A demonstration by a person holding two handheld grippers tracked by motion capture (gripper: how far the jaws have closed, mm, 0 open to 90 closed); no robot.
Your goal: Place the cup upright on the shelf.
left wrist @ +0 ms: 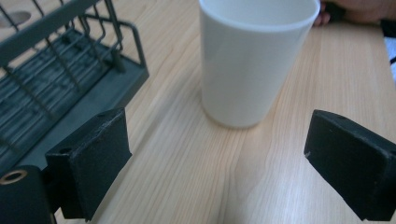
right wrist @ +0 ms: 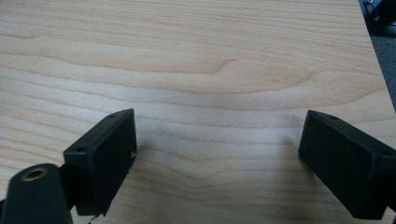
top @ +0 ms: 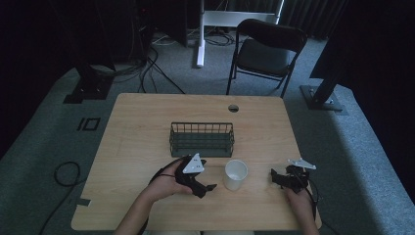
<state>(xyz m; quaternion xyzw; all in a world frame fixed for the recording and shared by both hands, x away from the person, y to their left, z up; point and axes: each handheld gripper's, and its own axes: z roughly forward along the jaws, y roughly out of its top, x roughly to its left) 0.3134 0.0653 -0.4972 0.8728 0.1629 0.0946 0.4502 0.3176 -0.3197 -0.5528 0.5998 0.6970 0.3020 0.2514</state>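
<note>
A white cup (top: 236, 175) stands upright on the wooden table (top: 137, 132), just in front of a dark wire basket (top: 201, 139). My left gripper (top: 204, 188) is open, to the left of the cup and aimed at it. In the left gripper view the cup (left wrist: 254, 60) stands a short way beyond the spread jaws, with the basket (left wrist: 56, 79) to its left. My right gripper (top: 279, 177) sits open near the table's right front, to the right of the cup. Bare wood lies between its jaws in the right gripper view (right wrist: 217, 154).
A round cable hole (top: 233, 108) is in the table's far edge. Behind the table stand a black folding chair (top: 266, 51) and a white stand leg (top: 200, 34). Cables run over the grey carpet (top: 63, 174) at left.
</note>
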